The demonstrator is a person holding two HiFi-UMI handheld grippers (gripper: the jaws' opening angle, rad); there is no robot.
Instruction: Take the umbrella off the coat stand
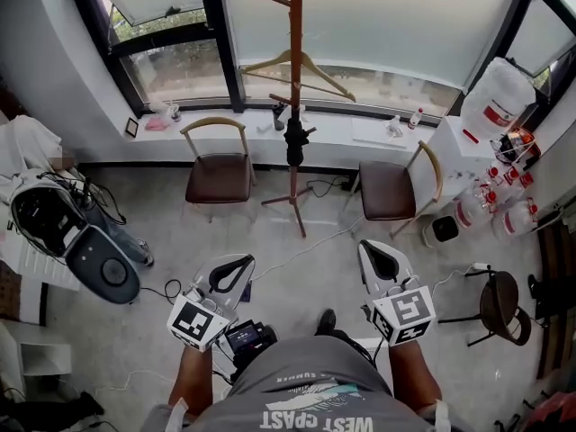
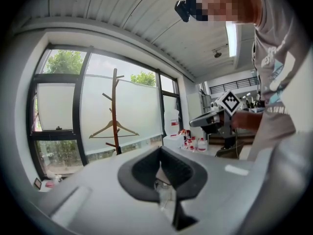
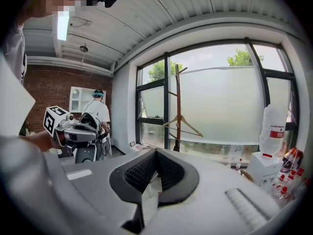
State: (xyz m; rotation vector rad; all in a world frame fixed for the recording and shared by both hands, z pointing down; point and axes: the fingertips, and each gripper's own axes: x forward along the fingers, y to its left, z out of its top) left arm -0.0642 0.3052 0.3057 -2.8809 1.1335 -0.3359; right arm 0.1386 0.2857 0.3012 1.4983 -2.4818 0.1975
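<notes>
Umbrella [image 1: 295, 142], black, folded, on wooden coat stand [image 1: 294, 61], left hand-held gripper [image 1: 236, 266], right hand-held gripper [image 1: 378, 252], jaws together

A tall, slim brown wooden coat stand [image 1: 295, 25] with short angled pegs stands upright on splayed legs on the floor, just in front of the large frosted window [image 1: 405, 16]. A small black folded umbrella [image 1: 295, 140] hangs close against the stand's pole, low down, about level with the window's sill.
</notes>
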